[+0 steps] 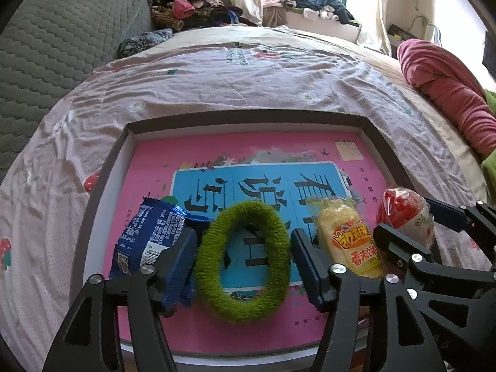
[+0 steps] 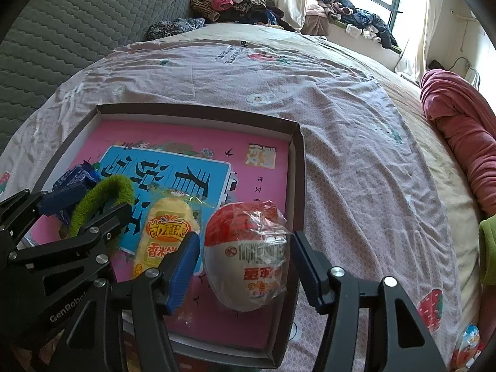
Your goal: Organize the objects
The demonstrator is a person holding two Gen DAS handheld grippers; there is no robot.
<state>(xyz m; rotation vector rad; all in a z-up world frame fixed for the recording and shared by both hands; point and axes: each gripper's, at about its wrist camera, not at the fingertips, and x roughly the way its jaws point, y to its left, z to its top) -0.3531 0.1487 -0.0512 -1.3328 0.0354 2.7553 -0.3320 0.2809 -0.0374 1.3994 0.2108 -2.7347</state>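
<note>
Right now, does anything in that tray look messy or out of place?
Nothing stands out. The blue snack packet, green fuzzy ring, yellow rice cracker pack and wrapped red-and-white egg lie side by side in the tray.

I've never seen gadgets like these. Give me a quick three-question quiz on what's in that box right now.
1. True or false: the green ring lies inside the tray.
2. Which item lies between the right gripper fingers: A) blue packet, B) yellow snack pack, C) red-and-white egg?
3. Fill in: the left gripper sits around the ____ ring, its pads not pressing it.

Key: 1 true; 2 C; 3 green.
</note>
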